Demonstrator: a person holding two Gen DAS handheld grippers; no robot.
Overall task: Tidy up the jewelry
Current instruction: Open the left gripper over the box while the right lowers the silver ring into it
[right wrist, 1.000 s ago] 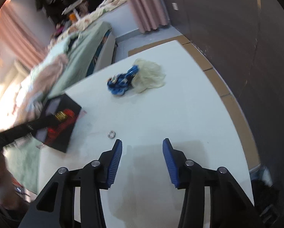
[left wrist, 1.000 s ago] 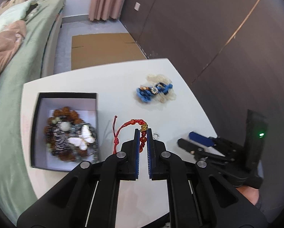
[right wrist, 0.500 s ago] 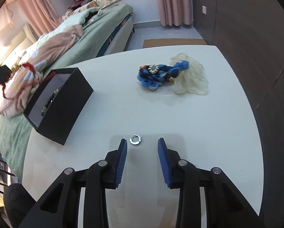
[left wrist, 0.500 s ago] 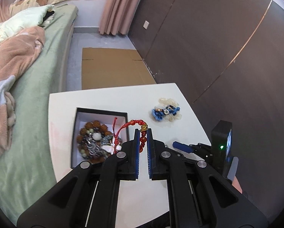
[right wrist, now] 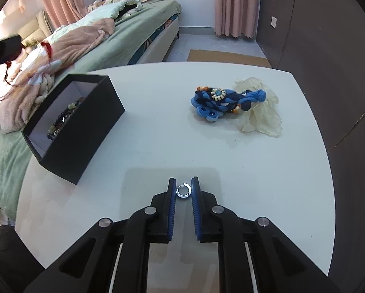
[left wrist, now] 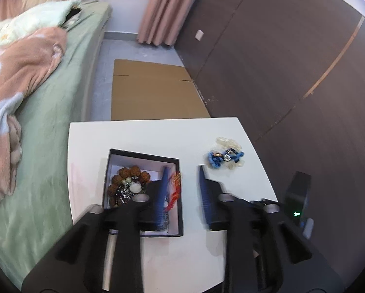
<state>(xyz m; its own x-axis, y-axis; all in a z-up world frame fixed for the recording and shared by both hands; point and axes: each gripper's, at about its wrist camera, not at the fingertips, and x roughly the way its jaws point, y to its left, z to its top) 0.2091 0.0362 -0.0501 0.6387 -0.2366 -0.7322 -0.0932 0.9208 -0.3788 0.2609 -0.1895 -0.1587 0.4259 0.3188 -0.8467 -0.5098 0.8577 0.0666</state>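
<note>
My left gripper hovers over the right side of the black jewelry box, and its jaws are opening. The red bead bracelet is a blur against the inner side of the left finger, no longer pinched, above the box. Brown beads and a white piece lie inside the box. On the white table my right gripper is closing on a small silver ring. Its pads touch both sides of the ring. The box stands to the left.
A blue braided bead piece lies on a pale sheer pouch at the table's far right. A green bed with a pink blanket borders the table's left. Flat cardboard lies on the floor beyond. A dark wall is on the right.
The left gripper has moved over the box and its jaws have parted, freeing the red bracelet. The right gripper has come forward around the silver ring and narrowed onto it.
</note>
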